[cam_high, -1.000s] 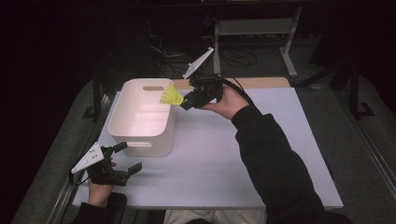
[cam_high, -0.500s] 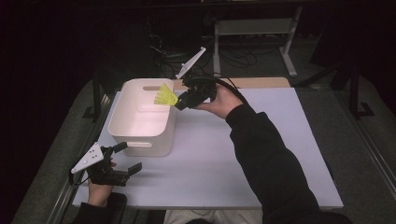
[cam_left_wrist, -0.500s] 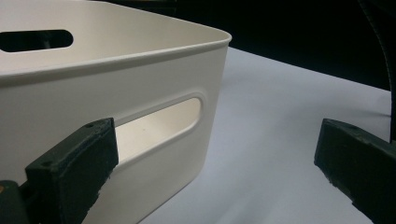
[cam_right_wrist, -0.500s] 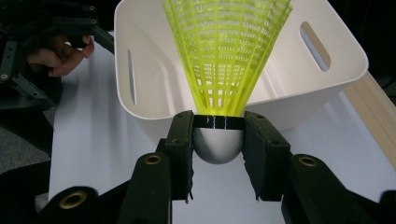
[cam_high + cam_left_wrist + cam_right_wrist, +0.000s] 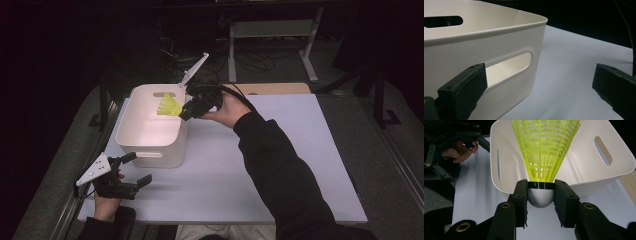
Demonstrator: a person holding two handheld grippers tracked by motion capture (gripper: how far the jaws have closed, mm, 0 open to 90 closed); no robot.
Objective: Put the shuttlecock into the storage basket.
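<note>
Status: pick is done, drop is not. The right gripper (image 5: 186, 111) is clamped on the yellow shuttlecock (image 5: 168, 106); the right gripper view shows both jaws pressed against the grey cork base (image 5: 540, 198), with the mesh skirt pointing away from the hand toward the white bin (image 5: 150, 150). In the high view the shuttlecock sits in the air over the bin's right-hand rim, skirt already above the opening, cork end roughly at the wall line. It touches neither rim nor floor as far as I can tell. What shows of the bin interior looks empty, though the far corner is partly hidden behind the skirt. The left gripper (image 5: 131, 172) is parked on the white tabletop (image 5: 280, 165) just beside the bin's near left corner, jaws apart, nothing between them; its own view looks past the two black jaws at the bin wall and the handle slot (image 5: 509, 65), not touching either. My read: transport is nearly finished, maybe a little more travel needed to get the cork fully over the opening. Left to do: release, then pull the right hand clear. The risk I see is that a release from here could land the cork on the rim and bounce it out onto the table. No other loose items are visible on the table.
</note>
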